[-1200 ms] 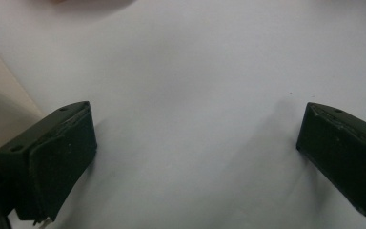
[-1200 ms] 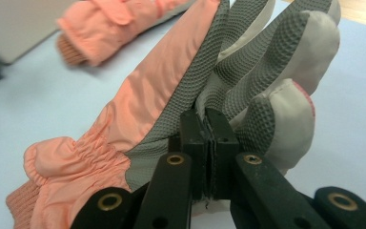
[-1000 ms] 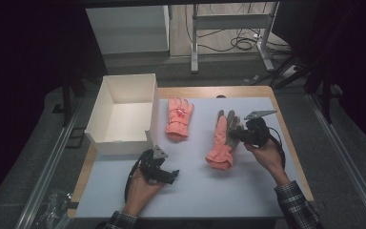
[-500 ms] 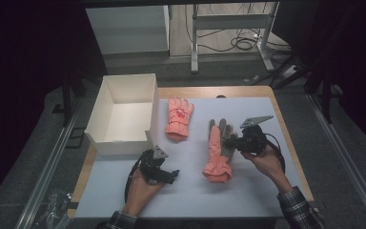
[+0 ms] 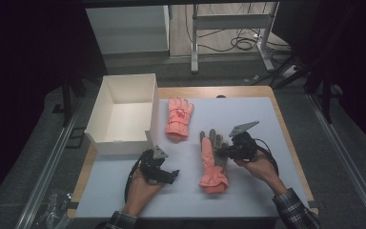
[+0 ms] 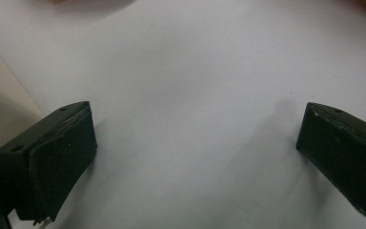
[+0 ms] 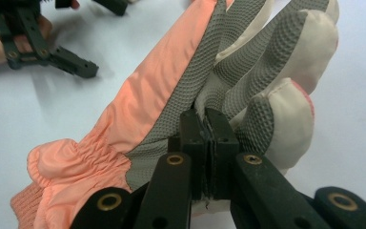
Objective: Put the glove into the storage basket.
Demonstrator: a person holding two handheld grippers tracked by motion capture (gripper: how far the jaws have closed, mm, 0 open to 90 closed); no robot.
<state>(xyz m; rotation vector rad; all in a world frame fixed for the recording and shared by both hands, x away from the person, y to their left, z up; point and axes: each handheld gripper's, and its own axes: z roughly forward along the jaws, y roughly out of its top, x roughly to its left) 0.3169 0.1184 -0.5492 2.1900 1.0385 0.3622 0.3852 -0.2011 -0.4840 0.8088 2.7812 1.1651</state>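
Orange glove pinched by its grey palm in the right tool

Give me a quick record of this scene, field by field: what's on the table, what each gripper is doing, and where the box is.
Surface: white mat on a wooden table
Held glove: orange and grey glove, palm side up, near the right gripper
Other glove: orange glove, lying flat beside the box
Box: white open box, left rear of the mat, nothing visible inside
Right gripper: shut, pinching the held glove's grey palm fabric
Left gripper: open, jaws wide over bare mat, holding nothing
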